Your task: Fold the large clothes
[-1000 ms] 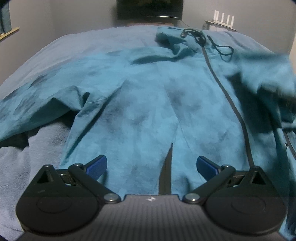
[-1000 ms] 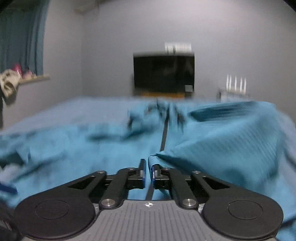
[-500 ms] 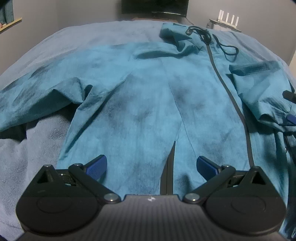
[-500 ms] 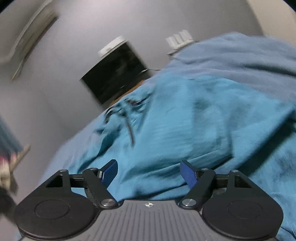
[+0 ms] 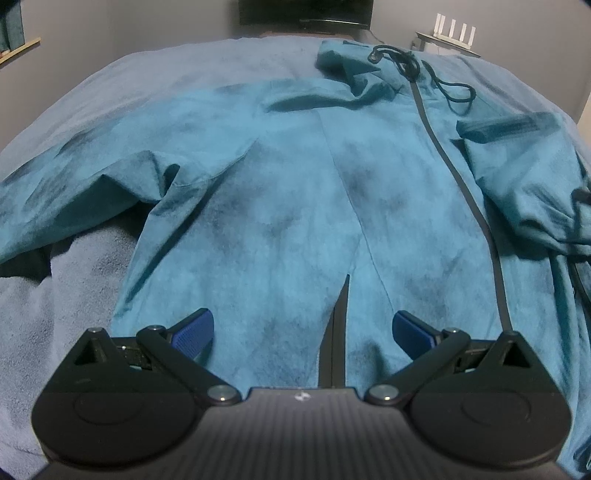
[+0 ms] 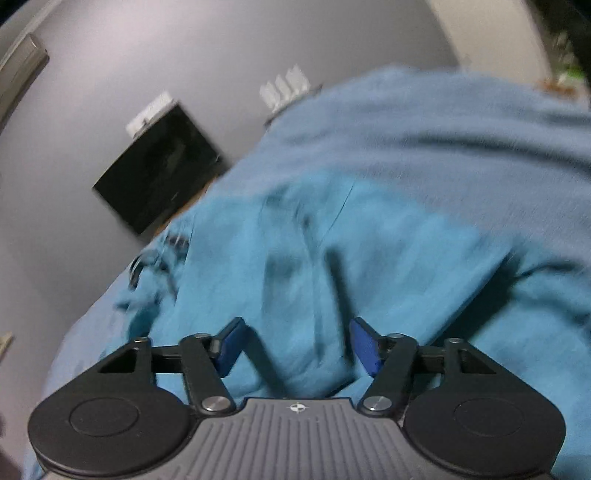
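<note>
Grey-blue bedding point(image 5: 155, 85) covers the bed, and the teal jacket point(image 5: 280, 206) lies spread on it. Left gripper point(image 5: 302, 334) hovers over the hem, jaws wide apart and empty. Right gripper point(image 6: 295, 345), jaws just closing partway, grips nothing above the jacket's blurred fabric, with a dark screen point(image 6: 159, 166) behind.

Left wrist view: close, angled down over jacket point(image 5: 280, 206) toward TV point(image 5: 303, 11). Right wrist view: rolled, blurred, low over same jacket, TV shared.
</note>
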A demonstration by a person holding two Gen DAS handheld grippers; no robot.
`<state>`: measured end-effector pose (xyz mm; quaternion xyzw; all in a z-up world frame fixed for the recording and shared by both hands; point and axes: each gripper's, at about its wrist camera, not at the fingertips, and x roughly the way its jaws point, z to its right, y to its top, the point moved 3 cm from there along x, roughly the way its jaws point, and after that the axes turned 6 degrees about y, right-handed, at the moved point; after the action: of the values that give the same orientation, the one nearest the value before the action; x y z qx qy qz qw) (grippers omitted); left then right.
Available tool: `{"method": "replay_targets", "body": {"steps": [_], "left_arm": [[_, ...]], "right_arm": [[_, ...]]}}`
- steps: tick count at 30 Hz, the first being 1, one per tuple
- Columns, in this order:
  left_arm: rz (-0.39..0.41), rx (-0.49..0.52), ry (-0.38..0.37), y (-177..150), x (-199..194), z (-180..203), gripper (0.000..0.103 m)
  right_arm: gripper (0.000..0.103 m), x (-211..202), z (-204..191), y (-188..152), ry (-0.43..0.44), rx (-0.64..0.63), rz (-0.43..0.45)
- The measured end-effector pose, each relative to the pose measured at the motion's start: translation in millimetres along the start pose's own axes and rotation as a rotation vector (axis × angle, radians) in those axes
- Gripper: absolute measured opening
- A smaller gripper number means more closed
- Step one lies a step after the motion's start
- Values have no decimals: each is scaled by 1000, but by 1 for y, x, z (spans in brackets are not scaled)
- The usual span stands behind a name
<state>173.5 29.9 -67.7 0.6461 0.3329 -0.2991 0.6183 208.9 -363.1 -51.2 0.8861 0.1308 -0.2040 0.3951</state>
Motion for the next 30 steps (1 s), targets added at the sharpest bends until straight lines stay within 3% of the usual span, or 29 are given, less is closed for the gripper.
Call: {"method": "replay_targets", "body": {"steps": [2,3,7,10,11,16,18,20,23,30], "left_arm": [[-1,-3,-1,0,1,0,103],[-2,-4,-1,0,1,0,103],[-2,-2,-3,0,2,0,103],[2,-9,-3,0,1,-2,103],[4,-15,-5,1,0,-4,103],[13,-64,-9,8,-4,-16,103],[18,-91,-10,11,-5,-22,103],[27,-119,-10,14,-6,-29,103],[33,-135,-2,17,-5,-35,103],[52,-121,49,16,-4,-36,103]], "right_arm": [[21,7,-3,-4,33,12,-31],[18,5,-10,-5,37,1,-30],[16,-6,-70,3,95,-164,24],[13,-11,-125,3,219,-268,32],[8,-9,-143,-2,257,-299,20],[12,19,-203,-43,405,-385,-171],[26,20,-208,-53,387,-414,-145],[31,19,-200,-56,362,-378,-121],[33,17,-183,-65,312,-300,-132],[33,62,-138,-129,51,-434,-289]]}}
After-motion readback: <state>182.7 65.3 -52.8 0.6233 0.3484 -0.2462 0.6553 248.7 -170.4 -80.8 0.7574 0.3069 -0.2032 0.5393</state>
